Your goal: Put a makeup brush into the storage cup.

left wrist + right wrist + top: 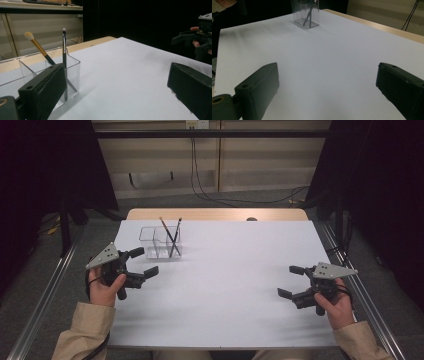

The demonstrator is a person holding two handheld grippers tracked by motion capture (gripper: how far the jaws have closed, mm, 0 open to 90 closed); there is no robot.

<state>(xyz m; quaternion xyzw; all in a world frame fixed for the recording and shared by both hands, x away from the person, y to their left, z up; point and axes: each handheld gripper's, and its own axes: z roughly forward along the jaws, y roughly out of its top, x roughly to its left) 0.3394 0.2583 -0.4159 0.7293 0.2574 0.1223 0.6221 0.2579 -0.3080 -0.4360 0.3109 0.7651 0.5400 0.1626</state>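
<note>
While both hands rest at the table's near edge, the left gripper (141, 261), jaws apart, sits just beside a clear organizer (161, 242) holding two makeup brushes (172, 236). Its view shows the gold-handled brush (40, 48) leaning: approach level, grip the handle. The right gripper (327, 87) gapes empty, well apart.

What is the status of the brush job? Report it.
Done, by the look of it: two brushes stand crossed in the clear organizer. In hand: nothing; the left gripper near the organizer and the right gripper are both open and empty. Left: no other brush lies on the white table.
</note>
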